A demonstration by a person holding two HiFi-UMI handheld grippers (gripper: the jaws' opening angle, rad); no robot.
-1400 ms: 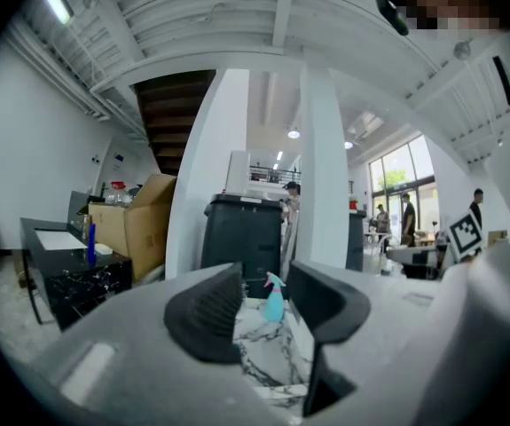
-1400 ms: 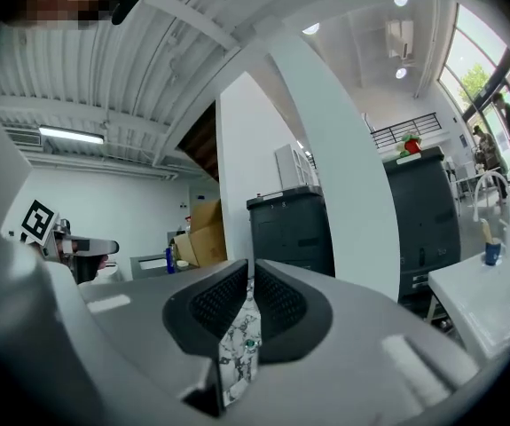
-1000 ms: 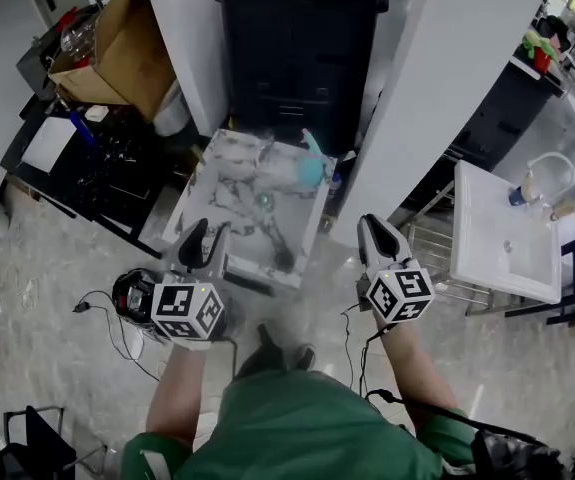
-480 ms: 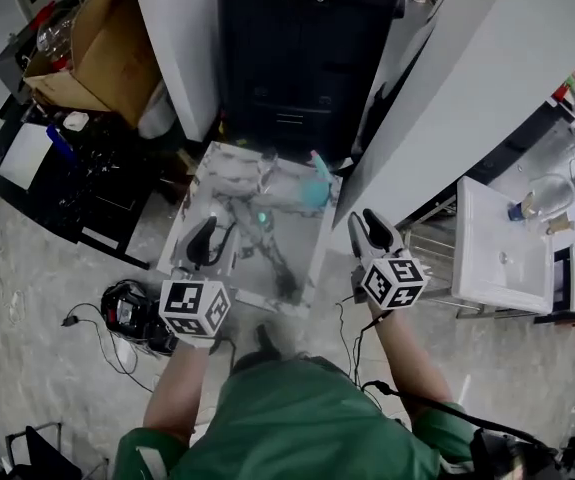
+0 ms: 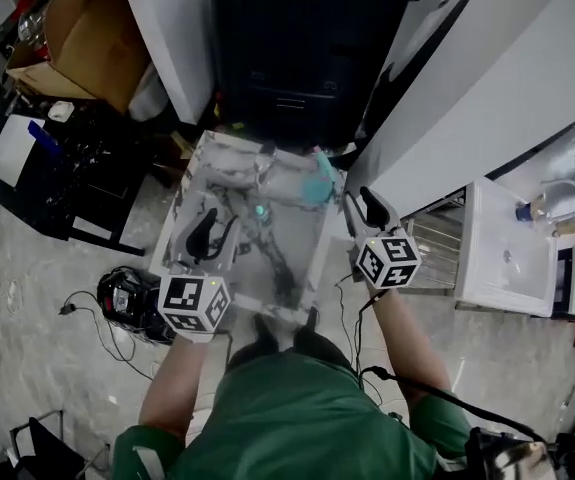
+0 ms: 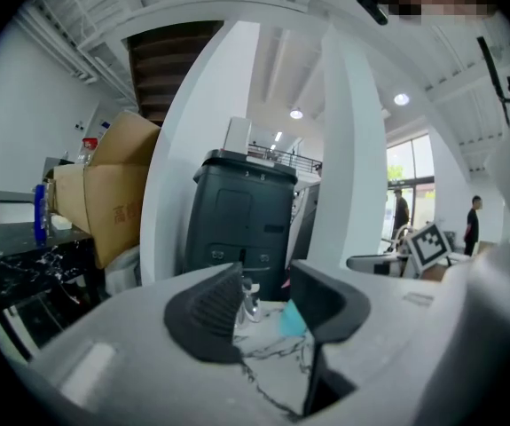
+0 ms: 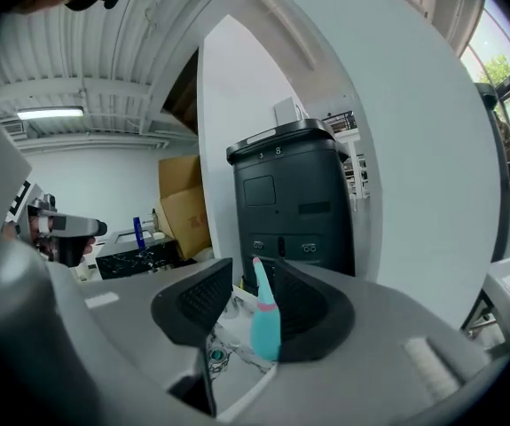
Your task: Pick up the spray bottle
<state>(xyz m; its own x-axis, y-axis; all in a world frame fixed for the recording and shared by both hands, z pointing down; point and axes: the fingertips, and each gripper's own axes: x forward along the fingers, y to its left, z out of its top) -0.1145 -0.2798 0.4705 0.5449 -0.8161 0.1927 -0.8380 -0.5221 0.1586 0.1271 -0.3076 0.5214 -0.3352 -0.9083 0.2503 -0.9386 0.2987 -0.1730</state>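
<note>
The spray bottle (image 5: 315,180) is teal with a pink band and a pointed nozzle, and it stands at the far right corner of a small marble-topped table (image 5: 229,268). My right gripper (image 5: 364,208) hovers at the table's right edge, just short of the bottle. Its jaws are opening, and the bottle (image 7: 265,327) shows through the gap, farther off and untouched. My left gripper (image 5: 212,233) is open over the table's near left part with nothing in it. Through its jaws (image 6: 268,313) I see a small clear bottle (image 6: 249,302) and the teal one (image 6: 292,320).
A tall black bin (image 5: 297,48) stands right behind the table, between white columns (image 5: 467,98). At the left are a cardboard box (image 5: 77,38) and a dark cluttered desk (image 5: 57,158). A small green cap (image 5: 260,210) lies mid-table. At the right is a white sink unit (image 5: 507,258). Cables (image 5: 127,298) lie on the floor.
Both grippers have moved forward and down to the table. The right gripper's fingers, together a second ago, have spread apart. The left gripper now reaches over the tabletop.
</note>
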